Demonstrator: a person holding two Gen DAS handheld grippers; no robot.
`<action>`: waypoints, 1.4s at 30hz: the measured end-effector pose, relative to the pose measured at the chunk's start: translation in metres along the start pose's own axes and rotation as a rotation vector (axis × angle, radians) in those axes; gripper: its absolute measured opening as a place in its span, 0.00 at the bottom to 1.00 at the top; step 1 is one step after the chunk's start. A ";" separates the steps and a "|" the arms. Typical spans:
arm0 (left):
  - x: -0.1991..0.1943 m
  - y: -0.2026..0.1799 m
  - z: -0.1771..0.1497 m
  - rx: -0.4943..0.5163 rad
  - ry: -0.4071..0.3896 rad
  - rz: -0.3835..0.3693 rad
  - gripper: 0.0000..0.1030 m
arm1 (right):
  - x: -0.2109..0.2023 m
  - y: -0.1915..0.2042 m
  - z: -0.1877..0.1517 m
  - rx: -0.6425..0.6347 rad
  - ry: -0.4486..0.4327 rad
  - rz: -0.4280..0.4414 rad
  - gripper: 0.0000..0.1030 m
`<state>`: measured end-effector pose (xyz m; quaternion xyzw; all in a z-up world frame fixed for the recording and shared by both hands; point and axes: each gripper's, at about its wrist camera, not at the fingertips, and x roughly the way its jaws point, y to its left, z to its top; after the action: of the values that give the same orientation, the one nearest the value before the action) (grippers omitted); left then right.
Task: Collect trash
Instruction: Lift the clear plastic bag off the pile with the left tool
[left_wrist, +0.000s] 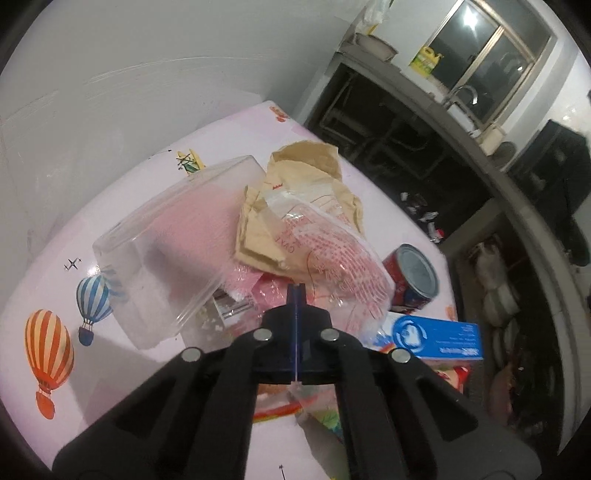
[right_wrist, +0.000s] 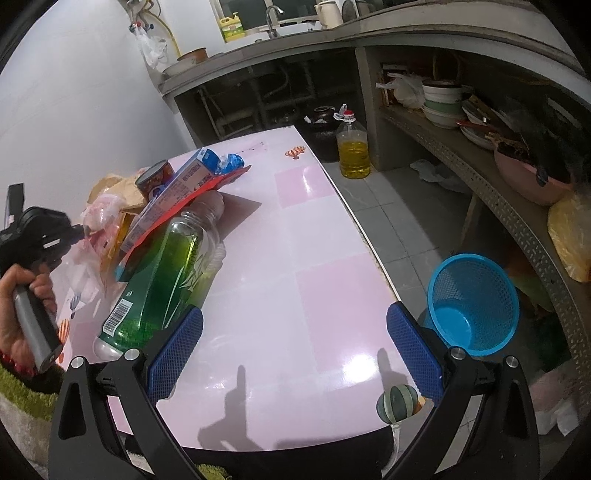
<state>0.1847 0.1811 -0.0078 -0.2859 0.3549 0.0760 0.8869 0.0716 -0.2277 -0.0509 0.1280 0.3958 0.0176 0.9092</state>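
- My left gripper (left_wrist: 295, 295) is pinched tight on a thin clear bag (left_wrist: 332, 251) with red print on it. The bag is crinkly and see-through, and it sticks out past my blue tips.
- My right gripper (right_wrist: 294, 347) is wide open and holds nothing. Its blue pads (right_wrist: 173, 354) are bumpy like a net. It hangs over the near edge of the table (right_wrist: 295, 240), pointing along the top.
- The table is smooth and shiny, pink and white, with balloon pictures on it.
- The trash sits in a heap by the left edge of the table, near the wall.
- A clear tub (left_wrist: 166, 236) lies tipped on its side by the wall edge. It is hard plastic with round corners.
- Crumpled tan paper (left_wrist: 303, 177) lies just beside the tub, under the bag.
- A red can (left_wrist: 413, 277) lies on its side, with its round grey end showing.
- A long blue box (left_wrist: 439, 338) lies near the can, by the table's edge.
- A green bottle (right_wrist: 166, 277) lies on its side near my right gripper's left pad. It is shiny, with a bar code on it.
- A flat red card (right_wrist: 177, 210) rests on top of the bottle.
- A blue bin (right_wrist: 476, 302) stands on the grey floor tiles, just off the right edge of the table. Its walls are full of small holes.
- My left hand (right_wrist: 22, 306) is curled around the grey handle.
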 end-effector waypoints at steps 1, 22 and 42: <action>-0.004 0.002 -0.001 -0.004 -0.002 -0.015 0.00 | 0.000 0.002 0.001 -0.004 0.001 -0.001 0.94; -0.004 -0.089 0.005 1.202 -0.002 -0.082 0.75 | -0.003 0.026 0.011 -0.085 -0.016 0.003 0.94; 0.039 -0.080 -0.001 1.337 0.258 -0.128 0.09 | -0.005 0.006 0.017 -0.050 -0.023 -0.031 0.94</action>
<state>0.2398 0.1124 0.0016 0.2963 0.4109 -0.2468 0.8261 0.0806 -0.2260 -0.0348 0.0991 0.3867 0.0119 0.9168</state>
